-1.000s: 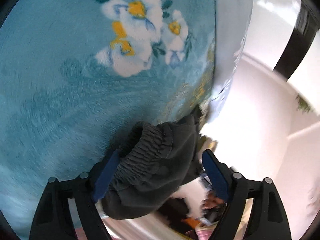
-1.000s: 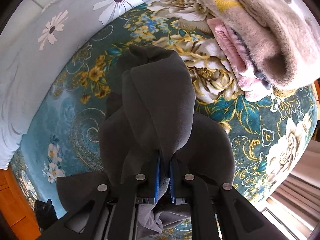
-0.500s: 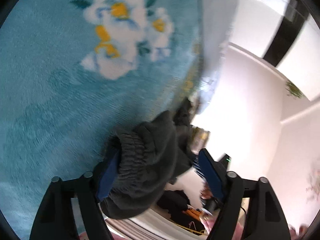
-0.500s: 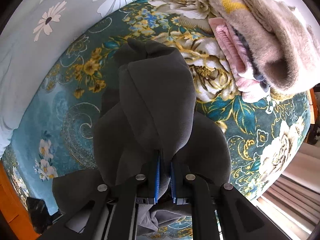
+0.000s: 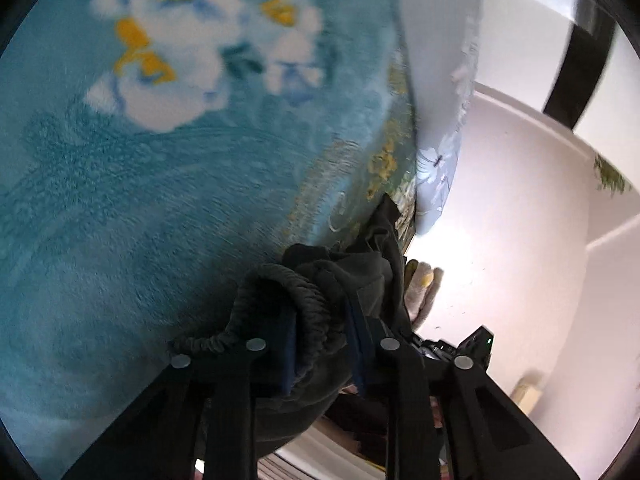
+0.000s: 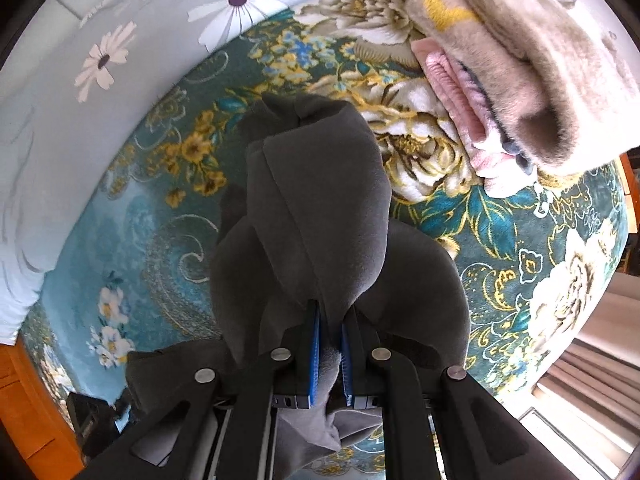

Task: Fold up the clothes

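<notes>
A dark grey garment [image 6: 320, 200] with an elastic waistband lies bunched on a teal floral blanket [image 6: 168, 216]. My right gripper [image 6: 330, 320] is shut on a fold of it, which drapes away over the blanket. In the left wrist view my left gripper [image 5: 322, 312] is shut on the gathered elastic waistband [image 5: 308, 300] of the same garment, close above the blanket [image 5: 120, 200]. Much of the garment hangs below the fingers, out of sight.
A pile of fluffy beige and pink clothes [image 6: 512, 68] lies on the blanket at the upper right. A pale blue daisy-print sheet [image 6: 120, 40] borders the blanket on the left. A white wall [image 5: 520, 240] stands beyond the bed edge.
My left gripper's fingers have closed from wide apart onto the elastic waistband. The right gripper keeps its hold and has shifted only slightly.
</notes>
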`<state>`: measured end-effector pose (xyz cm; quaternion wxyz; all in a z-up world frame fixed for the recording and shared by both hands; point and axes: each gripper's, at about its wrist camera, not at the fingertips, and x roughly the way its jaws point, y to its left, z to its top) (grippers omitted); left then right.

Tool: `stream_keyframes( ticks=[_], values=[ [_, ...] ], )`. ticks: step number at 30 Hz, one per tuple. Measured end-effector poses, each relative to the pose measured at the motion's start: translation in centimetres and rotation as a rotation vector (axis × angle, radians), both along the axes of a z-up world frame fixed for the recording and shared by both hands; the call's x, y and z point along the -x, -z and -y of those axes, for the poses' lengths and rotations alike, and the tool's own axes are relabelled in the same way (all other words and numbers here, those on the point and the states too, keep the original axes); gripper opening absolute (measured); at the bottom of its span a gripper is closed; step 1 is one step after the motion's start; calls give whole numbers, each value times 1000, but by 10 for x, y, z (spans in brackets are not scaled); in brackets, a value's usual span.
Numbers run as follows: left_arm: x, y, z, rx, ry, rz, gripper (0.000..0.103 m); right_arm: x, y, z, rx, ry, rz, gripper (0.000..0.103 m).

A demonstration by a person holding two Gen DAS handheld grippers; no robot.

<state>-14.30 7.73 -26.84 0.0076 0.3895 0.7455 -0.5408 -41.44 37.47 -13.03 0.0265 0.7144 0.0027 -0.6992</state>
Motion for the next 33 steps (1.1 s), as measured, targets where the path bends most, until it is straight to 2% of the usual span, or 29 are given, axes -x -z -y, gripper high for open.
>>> stream_keyframes(
  ticks=[4,5,8,11,15,18,22,26,29,30,31,33],
  values=[
    [-42,-44,16,99,-49,-3,13,-8,-13,-6,51,37,-29,11],
    [-53,-55,20,124,-62,-4,7,-11,-17,-7,65,42,-38,11],
    [-85,-88,31,198,-99,-6,8,-19,-27,-9,114,52,-55,10],
    [-135,-121,50,278,-171,14,8,-35,-38,-4,183,24,-50,9],
    [-205,-164,85,404,-293,62,8,-74,-43,16,306,-78,24,9],
    [-237,-186,112,505,-365,122,8,-110,-25,39,345,-171,123,9],
    [-236,-172,142,518,-346,259,8,-140,7,60,337,-206,219,11],
    [-218,-150,146,501,-307,324,8,-147,22,63,324,-193,251,13],
    [-218,-139,146,469,-318,340,8,-132,18,54,348,-134,215,29],
    [-218,-135,145,461,-315,351,8,-124,18,50,338,-106,196,47],
    [-218,-132,145,452,-310,364,8,-117,18,46,328,-78,176,61],
    [-218,-125,146,434,-296,395,8,-102,20,38,320,-8,147,62]
  ],
)
